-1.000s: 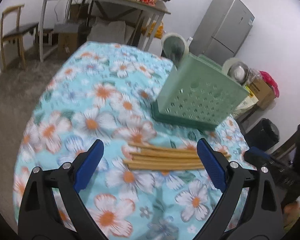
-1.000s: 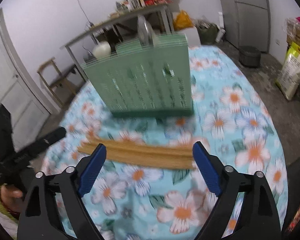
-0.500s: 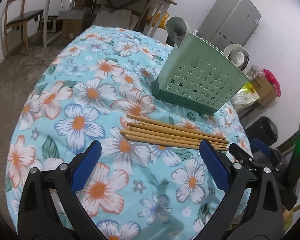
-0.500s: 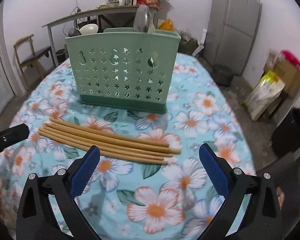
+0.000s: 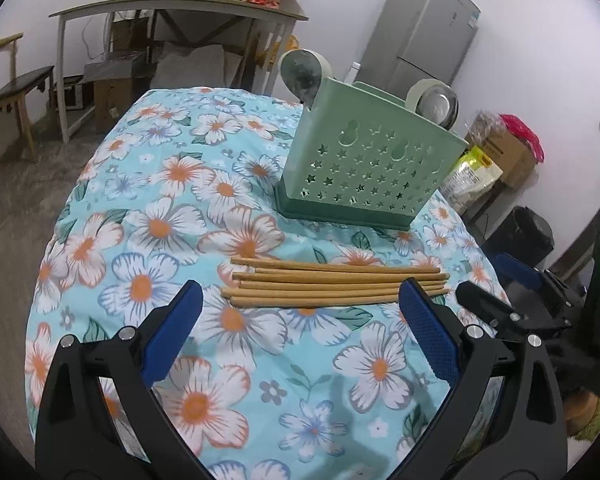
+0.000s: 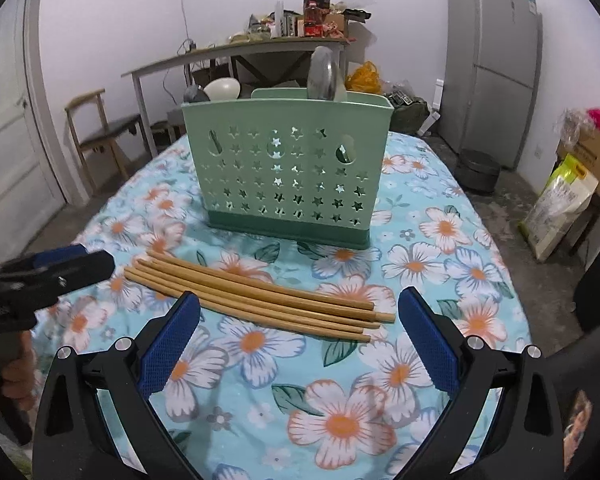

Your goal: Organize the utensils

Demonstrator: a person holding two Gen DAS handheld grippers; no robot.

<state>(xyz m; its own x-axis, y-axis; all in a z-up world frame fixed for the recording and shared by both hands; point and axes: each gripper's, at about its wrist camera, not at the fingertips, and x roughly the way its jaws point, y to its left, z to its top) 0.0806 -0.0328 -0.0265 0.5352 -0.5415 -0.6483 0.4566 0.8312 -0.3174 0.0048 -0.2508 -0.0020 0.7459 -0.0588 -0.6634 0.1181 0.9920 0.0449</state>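
Across the flowered tablecloth (image 6: 440, 264) we keep the chopsticks (image 6: 260, 300) bundled before the green holder (image 6: 288, 168), so our left gripper (image 5: 300, 332) and right gripper (image 6: 300, 332), both spread wide and empty, can reach them

Holder (image 6: 284, 172): contents hidden behind its wall except spoon bowls above the rim at 12 o'clock. Chopsticks (image 5: 336, 286): tips at 3 o'clock covered by a blue pad. Shelf clutter (image 6: 308, 20): too small to identify. Person's hand (image 6: 8, 372): cut off at 9 o'clock.
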